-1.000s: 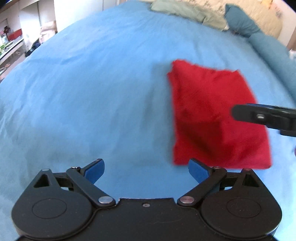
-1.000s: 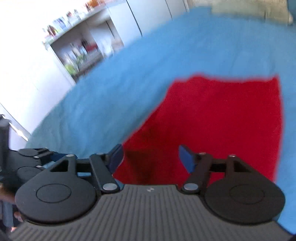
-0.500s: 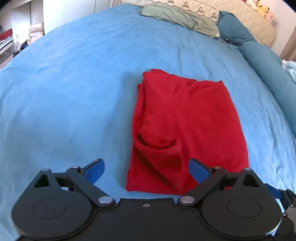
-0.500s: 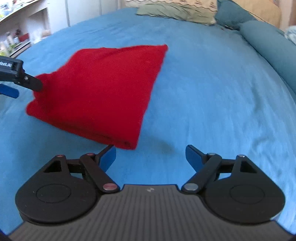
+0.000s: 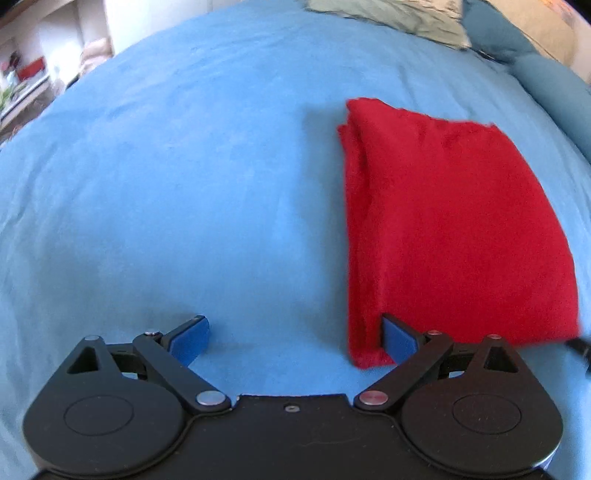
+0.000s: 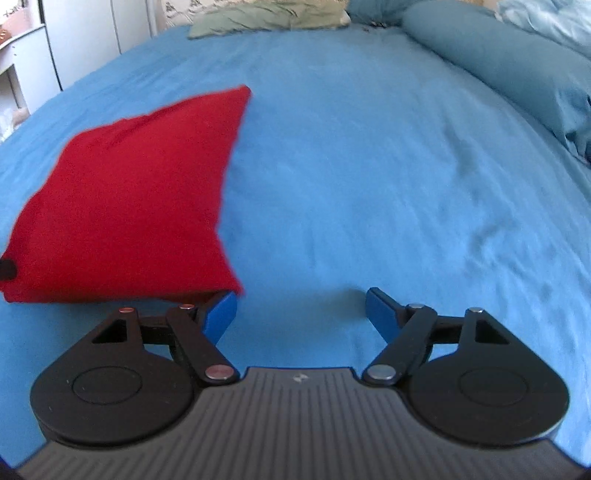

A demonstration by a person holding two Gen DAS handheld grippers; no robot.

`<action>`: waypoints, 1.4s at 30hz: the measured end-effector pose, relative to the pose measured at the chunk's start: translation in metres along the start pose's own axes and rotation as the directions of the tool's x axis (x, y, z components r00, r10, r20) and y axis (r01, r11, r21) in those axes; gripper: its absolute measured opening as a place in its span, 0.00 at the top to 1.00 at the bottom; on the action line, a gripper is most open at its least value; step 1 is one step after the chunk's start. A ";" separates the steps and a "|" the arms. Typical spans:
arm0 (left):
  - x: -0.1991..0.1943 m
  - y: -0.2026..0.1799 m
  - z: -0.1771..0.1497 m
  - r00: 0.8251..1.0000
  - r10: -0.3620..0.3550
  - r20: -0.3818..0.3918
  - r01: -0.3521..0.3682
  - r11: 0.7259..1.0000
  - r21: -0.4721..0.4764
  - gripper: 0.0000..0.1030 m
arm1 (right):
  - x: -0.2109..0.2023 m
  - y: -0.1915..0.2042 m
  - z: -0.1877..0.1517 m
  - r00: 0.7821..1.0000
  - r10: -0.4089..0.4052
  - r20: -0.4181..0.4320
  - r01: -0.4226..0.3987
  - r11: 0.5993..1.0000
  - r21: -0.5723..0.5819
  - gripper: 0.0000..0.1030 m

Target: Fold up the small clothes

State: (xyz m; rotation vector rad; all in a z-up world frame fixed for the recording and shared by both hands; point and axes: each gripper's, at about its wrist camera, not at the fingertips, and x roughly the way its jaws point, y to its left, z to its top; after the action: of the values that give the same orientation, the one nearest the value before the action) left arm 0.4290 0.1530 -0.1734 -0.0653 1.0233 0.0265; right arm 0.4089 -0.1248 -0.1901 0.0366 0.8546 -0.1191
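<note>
Dragging either spread, empty gripper, left gripper (image 5: pixel 295 339) or right gripper (image 6: pixel 301 308), could snag the folded red cloth (image 5: pixel 443 229) and undo its layers on the blue bedspread (image 5: pixel 184 166).

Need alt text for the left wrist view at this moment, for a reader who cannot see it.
A folded red cloth lies on a blue bedspread, right of centre. The open left gripper sits low in front, its right blue pad against the cloth's near-left corner. Pillows line the far edge.

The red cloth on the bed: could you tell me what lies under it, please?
The folded red cloth rests on the blue bedsheet. Stacked layers show at its left edge; anything between or beneath them is covered.
</note>
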 end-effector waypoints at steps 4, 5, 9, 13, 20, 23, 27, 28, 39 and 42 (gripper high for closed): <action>-0.005 0.000 0.003 1.000 0.007 -0.003 -0.007 1.000 0.019 0.03 | -0.012 -0.016 0.001 0.999 0.035 -0.001 -0.035 0.999 -0.003 0.10; -0.008 0.001 0.006 1.000 0.008 -0.008 -0.008 1.000 0.010 0.03 | -0.017 -0.019 0.004 0.999 0.046 -0.003 -0.046 0.999 -0.012 0.10; -0.040 0.002 0.019 0.999 0.019 0.026 -0.020 0.999 0.040 0.04 | -0.031 -0.033 0.032 0.991 0.134 -0.015 -0.134 0.991 -0.003 0.09; -0.071 -0.001 0.056 0.993 -0.072 0.089 0.061 0.991 0.123 0.00 | -0.046 -0.039 0.079 0.970 0.240 -0.030 -0.240 0.971 0.000 0.00; -0.012 0.007 0.121 0.937 -0.336 -0.092 0.340 0.940 0.022 0.00 | -0.009 -0.030 0.148 0.886 0.444 -0.135 -0.430 0.895 0.122 0.00; 0.021 0.013 0.127 0.928 -0.360 -0.097 0.352 0.932 -0.085 0.03 | 0.027 -0.018 0.151 0.861 0.472 -0.188 -0.448 0.880 0.156 0.00; 0.052 0.010 0.131 0.915 -0.393 -0.097 0.374 0.912 -0.166 0.14 | 0.070 -0.007 0.143 0.846 0.482 -0.227 -0.446 0.874 0.194 0.00; 0.060 0.007 0.132 0.913 -0.394 -0.104 0.375 0.913 -0.163 0.18 | 0.078 -0.004 0.140 0.846 0.484 -0.225 -0.445 0.872 0.203 0.00; 0.075 -0.011 0.131 0.915 -0.389 -0.109 0.378 0.919 -0.114 0.50 | 0.104 0.021 0.137 0.831 0.511 -0.218 -0.474 0.857 0.201 0.22; 0.073 -0.012 0.130 0.917 -0.385 -0.106 0.374 0.921 -0.110 0.60 | 0.104 0.021 0.137 0.840 0.497 -0.219 -0.463 0.866 0.189 0.33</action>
State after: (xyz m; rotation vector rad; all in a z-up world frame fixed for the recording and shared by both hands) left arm 0.5790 0.1491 -0.1679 -0.3499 1.1206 -0.2912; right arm 0.5815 -0.1241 -0.1787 0.3971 1.0768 0.3145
